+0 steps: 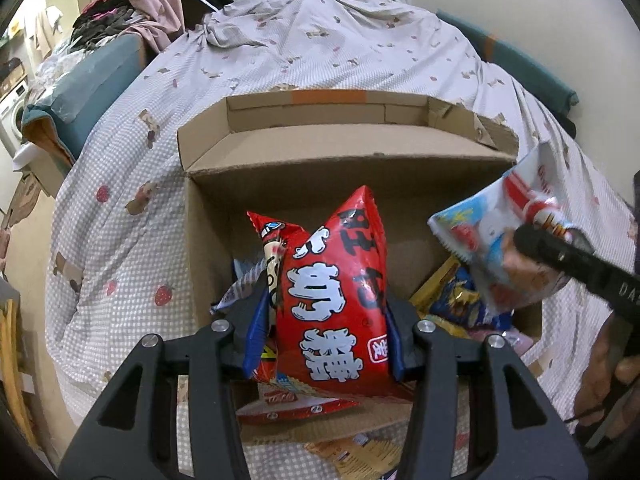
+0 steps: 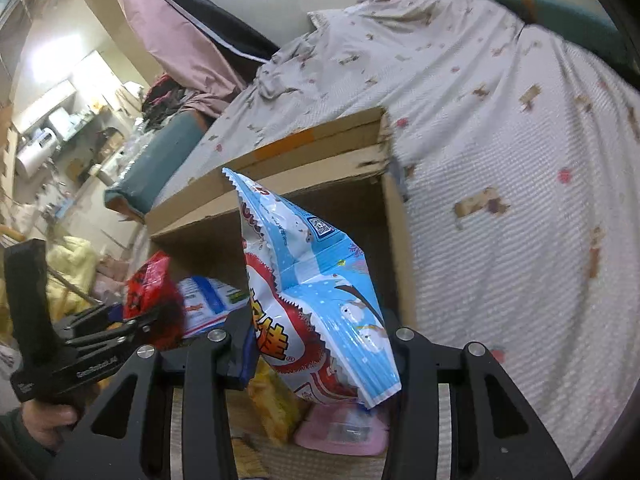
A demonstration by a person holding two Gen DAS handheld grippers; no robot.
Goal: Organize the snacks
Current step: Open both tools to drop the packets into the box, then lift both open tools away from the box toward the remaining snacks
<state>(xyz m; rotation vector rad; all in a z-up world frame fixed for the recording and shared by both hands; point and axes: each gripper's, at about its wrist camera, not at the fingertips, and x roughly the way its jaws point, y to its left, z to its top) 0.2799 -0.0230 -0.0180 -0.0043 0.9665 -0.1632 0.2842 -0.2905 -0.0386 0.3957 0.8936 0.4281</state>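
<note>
My left gripper [image 1: 326, 312] is shut on a red snack bag with white lettering [image 1: 336, 292] and holds it upright over the open cardboard box [image 1: 320, 168] on the bed. It shows at the left of the right wrist view [image 2: 148, 284], blurred. My right gripper [image 2: 316, 344] is shut on a light blue and white snack bag [image 2: 316, 280] and holds it over the box's right side; that bag also shows in the left wrist view [image 1: 504, 240]. Several other snack packets [image 1: 460, 304] lie inside the box.
The box sits on a bed with a checked, printed sheet [image 1: 320, 48]. A pink packet [image 2: 344, 432] and a yellow one [image 2: 276, 404] lie in the box below my right gripper. A tan packet [image 1: 360, 456] lies on the sheet in front of the box. Clutter stands left of the bed.
</note>
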